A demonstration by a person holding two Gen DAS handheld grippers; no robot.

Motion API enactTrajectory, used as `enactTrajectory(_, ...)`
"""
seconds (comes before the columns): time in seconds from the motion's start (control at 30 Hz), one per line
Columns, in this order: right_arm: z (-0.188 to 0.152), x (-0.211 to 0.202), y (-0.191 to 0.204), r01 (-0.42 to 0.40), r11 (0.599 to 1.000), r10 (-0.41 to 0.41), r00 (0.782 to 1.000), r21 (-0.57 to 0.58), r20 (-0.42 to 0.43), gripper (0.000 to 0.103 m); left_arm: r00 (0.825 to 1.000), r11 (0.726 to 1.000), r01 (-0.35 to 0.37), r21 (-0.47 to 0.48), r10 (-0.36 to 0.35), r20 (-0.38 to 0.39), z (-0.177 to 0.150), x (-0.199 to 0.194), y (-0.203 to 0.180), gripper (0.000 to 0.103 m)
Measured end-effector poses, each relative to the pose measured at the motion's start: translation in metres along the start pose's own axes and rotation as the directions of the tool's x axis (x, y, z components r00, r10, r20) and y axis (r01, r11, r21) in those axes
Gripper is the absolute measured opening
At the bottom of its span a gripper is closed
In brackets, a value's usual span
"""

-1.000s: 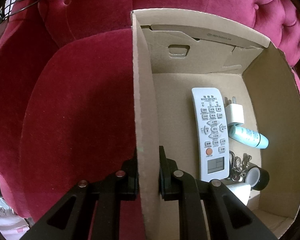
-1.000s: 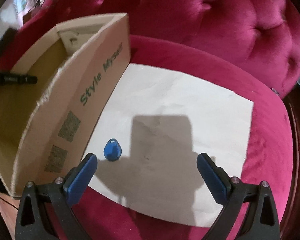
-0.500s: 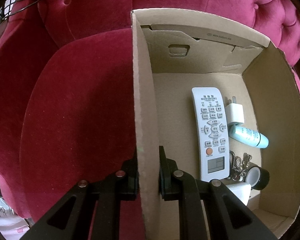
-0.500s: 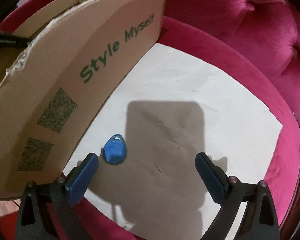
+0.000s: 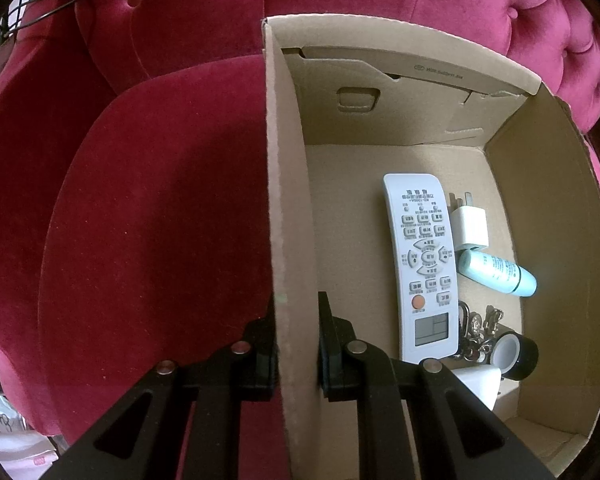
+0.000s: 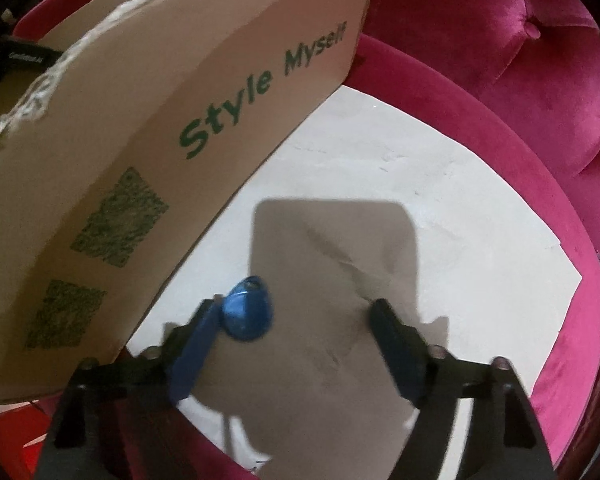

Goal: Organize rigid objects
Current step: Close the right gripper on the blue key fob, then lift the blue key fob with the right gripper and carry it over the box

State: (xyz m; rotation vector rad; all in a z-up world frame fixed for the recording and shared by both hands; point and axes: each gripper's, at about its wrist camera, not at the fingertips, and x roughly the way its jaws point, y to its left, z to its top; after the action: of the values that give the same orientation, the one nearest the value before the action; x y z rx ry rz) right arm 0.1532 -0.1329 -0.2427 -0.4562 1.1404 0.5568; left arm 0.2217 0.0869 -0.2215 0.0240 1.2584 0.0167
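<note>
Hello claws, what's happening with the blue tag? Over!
Left claw shut on box wall. Right claw open around blue tag, which is on the paper, by the left finger. Box close by on the left.

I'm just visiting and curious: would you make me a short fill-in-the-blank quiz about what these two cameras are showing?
1. The left gripper is clamped on the wall of the cardboard ____.
2. The white remote control lies ____ the box.
3. The right gripper, jaws apart, reaches for a small key fob coloured ____.
4. The fob rests on a sheet of ____.

Missing words: box; inside; blue; paper
</note>
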Motion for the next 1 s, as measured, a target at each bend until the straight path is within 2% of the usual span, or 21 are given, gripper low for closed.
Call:
enactTrajectory(0.03, -0.001, -0.001, 0.001, -0.003, 1.0, 0.003, 1.0, -0.002, 0.003, 0.062, 1.0, 1.0, 0.0, 0.001, 0.0, -0.001, 0.0, 0.001, 0.0, 0.016)
enactTrajectory(0.07, -0.002, -0.002, 0.003, -0.01, 1.0, 0.01, 1.0, -0.003, 0.003, 0.048, 1.0, 1.0, 0.0, 0.0, 0.0, -0.001, 0.0, 0.001, 0.0, 0.016)
enactTrajectory(0.1, 0.001, -0.004, 0.003, -0.015, 1.0, 0.015, 1.0, -0.001, 0.002, 0.03, 1.0, 1.0, 0.0, 0.0, 0.0, -0.001, 0.0, 0.001, 0.0, 0.016)
enactTrajectory(0.13, 0.002, -0.005, 0.003, -0.024, 1.0, 0.024, 1.0, 0.008, 0.005, 0.028, 1.0, 1.0, -0.001, 0.001, 0.001, -0.001, 0.0, 0.001, -0.001, 0.016)
enactTrajectory(0.37, 0.003, -0.012, -0.01, -0.035, 0.997, 0.035, 0.999, 0.074, 0.0, 0.028, 1.0, 1.0, -0.002, 0.001, 0.002, 0.0, 0.0, 0.002, -0.001, 0.016)
enactTrajectory(1.0, 0.004, -0.036, -0.03, 0.029, 0.968, -0.038, 0.999, 0.249, 0.031, 0.028, 1.0, 1.0, 0.001, -0.002, -0.001, 0.003, -0.002, 0.002, 0.0, 0.016)
